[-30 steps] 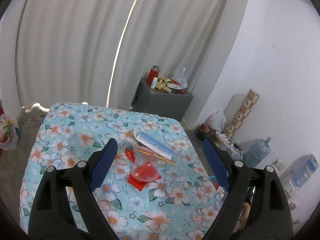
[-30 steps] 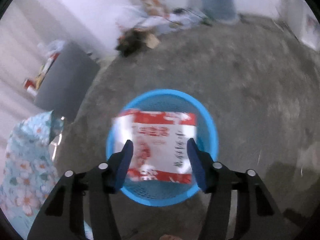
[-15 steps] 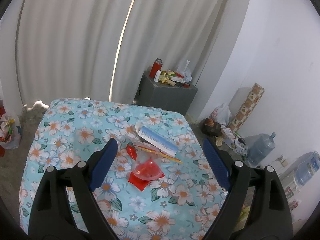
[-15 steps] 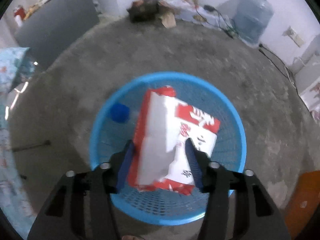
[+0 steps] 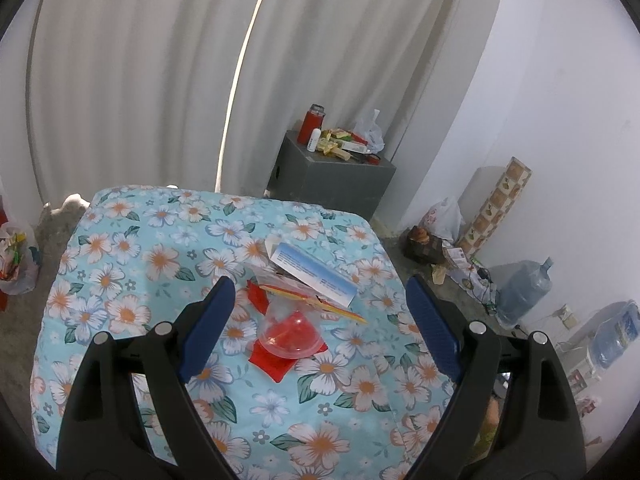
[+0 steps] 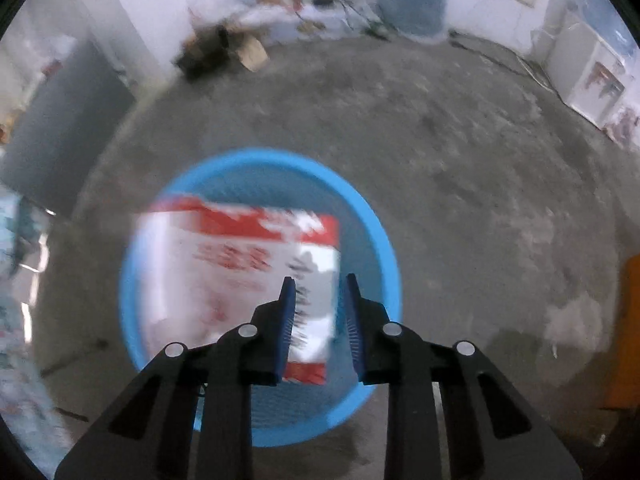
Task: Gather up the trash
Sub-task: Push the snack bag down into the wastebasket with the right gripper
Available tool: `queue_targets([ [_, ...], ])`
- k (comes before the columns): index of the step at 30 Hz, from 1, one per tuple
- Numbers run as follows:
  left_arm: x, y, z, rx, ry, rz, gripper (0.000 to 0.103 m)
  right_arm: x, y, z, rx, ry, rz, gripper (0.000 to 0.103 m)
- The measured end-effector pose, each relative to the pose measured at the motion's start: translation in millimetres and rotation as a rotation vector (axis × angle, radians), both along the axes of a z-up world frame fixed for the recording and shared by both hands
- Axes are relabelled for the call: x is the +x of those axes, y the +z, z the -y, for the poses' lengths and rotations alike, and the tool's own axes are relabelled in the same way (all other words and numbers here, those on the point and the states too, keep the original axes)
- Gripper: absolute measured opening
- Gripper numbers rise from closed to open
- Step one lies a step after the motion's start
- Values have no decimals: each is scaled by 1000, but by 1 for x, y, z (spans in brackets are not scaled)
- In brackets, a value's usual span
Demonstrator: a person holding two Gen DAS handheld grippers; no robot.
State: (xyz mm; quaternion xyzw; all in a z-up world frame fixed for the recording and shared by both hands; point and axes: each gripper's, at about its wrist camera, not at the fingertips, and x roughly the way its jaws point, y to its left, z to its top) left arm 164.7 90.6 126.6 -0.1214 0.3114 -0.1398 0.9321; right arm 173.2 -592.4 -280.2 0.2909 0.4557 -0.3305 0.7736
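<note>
My left gripper [image 5: 319,280] hangs open above a table with a flowered cloth [image 5: 120,248], nothing between its fingers. Below it lie a clear plastic cup [image 5: 290,334] on a red wrapper [image 5: 276,364], a small red wrapper [image 5: 256,298], a white and blue box [image 5: 316,272] and a thin yellow stick [image 5: 340,308]. My right gripper [image 6: 319,278] points down over a blue mesh basket [image 6: 384,240] on the floor. Its jaws are closing, with a narrow gap left. A red and white package [image 6: 240,260] lies blurred in the basket beneath them, not pressed by the pads.
A grey cabinet [image 5: 332,184] with small items on top stands behind the table by the curtain. Water jugs [image 5: 524,292] and clutter line the right wall. A plastic bag [image 5: 16,260] sits on the floor at left. An orange object [image 6: 628,340] is right of the basket.
The right jaws have narrowed and the package has slipped from between them into the basket. The left gripper has drifted slightly closer to the table, still open.
</note>
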Motion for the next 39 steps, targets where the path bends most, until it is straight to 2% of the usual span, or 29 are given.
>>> queue_targets([
  [2,0,-1,0,-1,1,-2,83,13,3,-2,45,38,24,25],
  [3,0,-1,1,-1,1,-1,83,23,-2,-3,77,59,7,25],
  [6,0,-1,1,1,1,-4,83,46,-30,-8,115,88,-91,26],
  [10,4,-5,4,16,3,-21,83,78,-89,-15,162,150,-262,25],
  [16,7,-7,7,21,4,-30,83,96,-149,-22,208,185,-513,25],
  [18,7,-8,9,25,-1,-30,83,92,-162,-20,220,162,-555,25],
  [20,7,-9,11,28,-6,-31,83,86,-160,-19,243,139,-534,25],
  [23,5,-11,11,22,-10,-31,83,79,-125,-27,192,159,-426,28],
  [25,5,-10,10,13,-12,-31,83,70,-95,-35,128,168,-363,43],
  [28,0,-10,7,-23,-27,-24,83,43,-43,-48,40,159,-273,46],
  [29,-2,-10,6,-32,-34,-19,83,33,-27,-51,33,154,-237,48],
  [31,-7,-11,4,-42,-48,-7,83,12,8,-60,18,131,-157,57],
  [33,-11,-13,2,-46,-61,1,83,-10,42,-68,7,120,-78,61],
  [35,-14,-15,1,-45,-70,0,83,-32,81,-87,0,131,7,63],
  [39,-26,-14,-5,-29,-70,14,83,-62,152,-113,-37,153,133,76],
])
